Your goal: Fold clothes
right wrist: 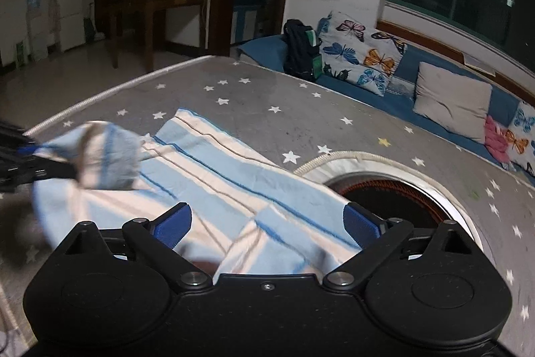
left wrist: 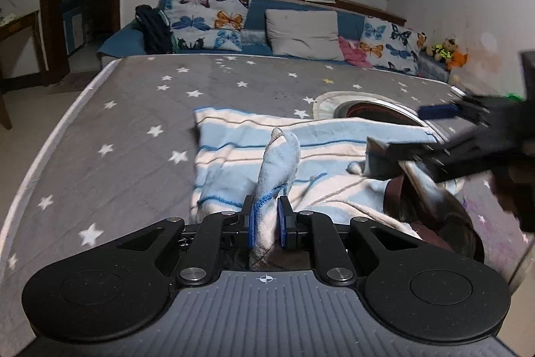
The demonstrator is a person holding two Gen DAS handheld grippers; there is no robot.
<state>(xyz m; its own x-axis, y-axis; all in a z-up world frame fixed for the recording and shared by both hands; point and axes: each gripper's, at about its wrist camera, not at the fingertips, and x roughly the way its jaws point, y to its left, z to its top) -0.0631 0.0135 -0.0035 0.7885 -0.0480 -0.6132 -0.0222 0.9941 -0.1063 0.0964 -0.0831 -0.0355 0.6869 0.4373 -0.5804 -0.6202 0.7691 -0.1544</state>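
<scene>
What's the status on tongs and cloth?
Left tongs shut on striped cloth corner. Right tongs open over cloth. Round basket beside cloth, partly covered.

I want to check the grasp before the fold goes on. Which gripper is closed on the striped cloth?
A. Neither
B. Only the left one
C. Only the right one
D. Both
B: the left gripper pinches a bunch of the striped cloth between its pads, while the right gripper has its fingers spread wide over the cloth.

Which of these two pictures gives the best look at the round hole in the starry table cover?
The right wrist view: the round hole shows nearly whole, with its pale rim and dark inside, beside the striped cloth. In the left wrist view the round hole is only a flattened sliver, partly hidden by that cloth and the other hand-held gripper.
</scene>
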